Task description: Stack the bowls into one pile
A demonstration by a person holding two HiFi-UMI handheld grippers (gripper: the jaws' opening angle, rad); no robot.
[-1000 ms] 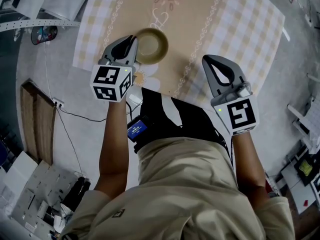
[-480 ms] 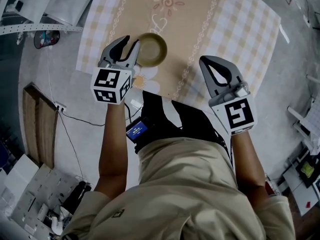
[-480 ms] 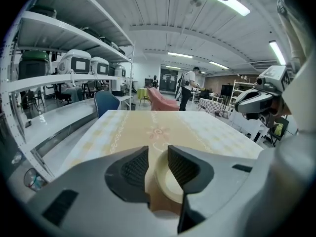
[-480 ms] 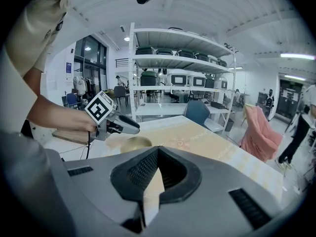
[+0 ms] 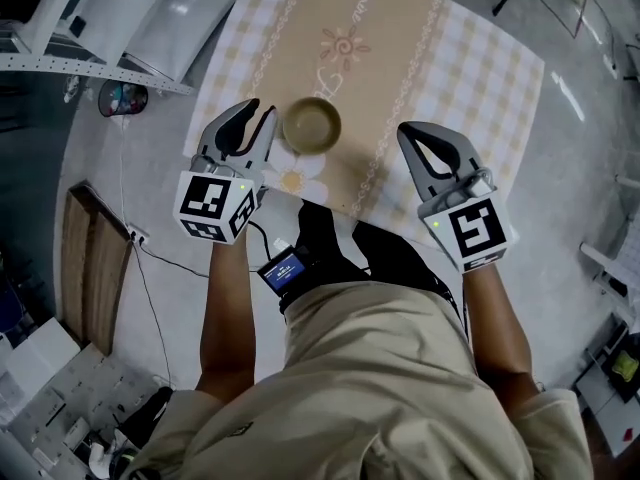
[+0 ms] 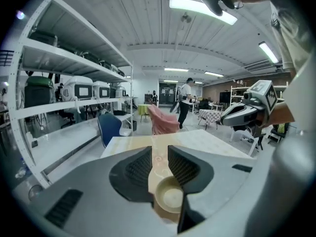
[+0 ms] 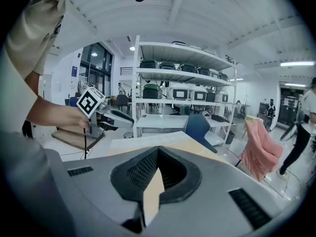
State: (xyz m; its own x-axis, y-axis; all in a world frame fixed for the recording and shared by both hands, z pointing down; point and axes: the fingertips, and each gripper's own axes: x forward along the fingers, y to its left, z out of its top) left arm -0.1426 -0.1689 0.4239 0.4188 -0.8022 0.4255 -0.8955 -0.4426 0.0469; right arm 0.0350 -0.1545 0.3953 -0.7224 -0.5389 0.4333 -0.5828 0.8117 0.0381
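Checked cloth with a beige patterned strip down its middle covers the table [image 5: 480,78], which fills the upper centre of the head view above a grey floor. One tan bowl [image 5: 311,125] sits upright on the beige strip near the table's lower edge, left of centre in the frame; whether others nest inside it cannot be told. The left gripper [image 5: 258,116] hangs just to the bowl's left, its jaws spread with a narrow gap between the pads. In its own view the bowl shows through that gap lower down, on the table and not between the pads. The right gripper [image 5: 408,133] is over the table's lower edge at centre right, well apart from the bowl, its jaws pressed together with nothing in them. Both point towards the top of the frame. White shelving [image 6: 64,83] runs down the left of the left gripper view, and a blue chair [image 6: 109,127] stands beyond the table.
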